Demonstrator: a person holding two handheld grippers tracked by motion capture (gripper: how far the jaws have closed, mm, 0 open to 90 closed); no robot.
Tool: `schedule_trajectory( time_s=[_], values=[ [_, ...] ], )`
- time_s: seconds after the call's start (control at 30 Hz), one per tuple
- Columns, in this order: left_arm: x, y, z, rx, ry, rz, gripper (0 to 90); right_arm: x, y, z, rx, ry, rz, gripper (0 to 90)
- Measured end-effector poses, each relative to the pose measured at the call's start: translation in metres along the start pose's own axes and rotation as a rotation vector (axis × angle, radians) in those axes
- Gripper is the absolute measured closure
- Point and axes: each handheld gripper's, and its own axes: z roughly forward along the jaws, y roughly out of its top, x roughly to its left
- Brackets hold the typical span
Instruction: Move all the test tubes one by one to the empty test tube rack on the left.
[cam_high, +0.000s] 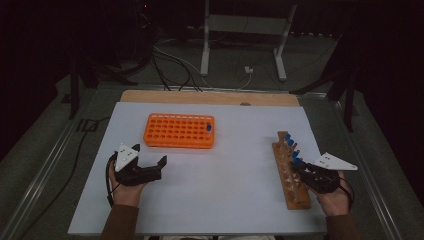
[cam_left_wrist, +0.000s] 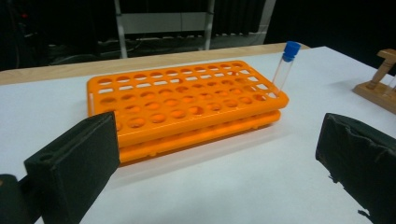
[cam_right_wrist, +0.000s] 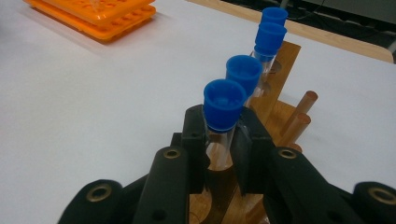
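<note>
the right gripper (cam_right_wrist: 219, 140) is clamped on a clear tube with a blue cap (cam_right_wrist: 224, 105), its two black jaws pressing the glass just under the cap from either side. that tube stands upright in a hole of the wooden rack (cam_right_wrist: 280, 109), the nearest of a row of four blue-capped tubes; the other three tubes (cam_right_wrist: 243, 72) stand behind it in the same row. in the high view the right gripper (cam_high: 301, 171) sits at the near part of the wooden rack (cam_high: 290, 172) on the right side of the white table (cam_high: 225, 170), with the person's hand behind it

the left gripper (cam_left_wrist: 215, 154) has its jaws spread wide with nothing between them, only bare table. in the high view the left gripper (cam_high: 152, 167) is low over the table's left side, just in front of the orange tray (cam_high: 179, 131) and not touching it. the orange tray (cam_left_wrist: 182, 109) has many round holes, and one blue-capped tube (cam_left_wrist: 285, 65) stands tilted in a hole near its far right corner, well apart from the left gripper
</note>
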Motion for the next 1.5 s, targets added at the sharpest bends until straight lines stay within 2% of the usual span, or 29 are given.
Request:
schedule_trajectory(
  time_s=[0.37,0.93,1.23,1.5],
  values=[
    [0.0,0.001,-0.002,-0.013,0.02,0.013,0.6,-0.001,0.007,-0.014,-0.043,0.0,0.021,77.1],
    [-0.003,0.001,0.0,-0.008,0.017,0.024,0.6,0.009,0.051,-0.047,-0.124,-0.011,-0.043,77.2],
    [-0.011,0.007,0.002,-0.001,-0.004,0.039,0.6,0.014,0.062,-0.041,-0.142,0.02,-0.041,77.2],
    [-0.031,0.021,0.008,-0.02,-0.054,0.074,0.6,0.02,0.069,-0.027,-0.139,0.052,-0.038,77.3]
  ],
)
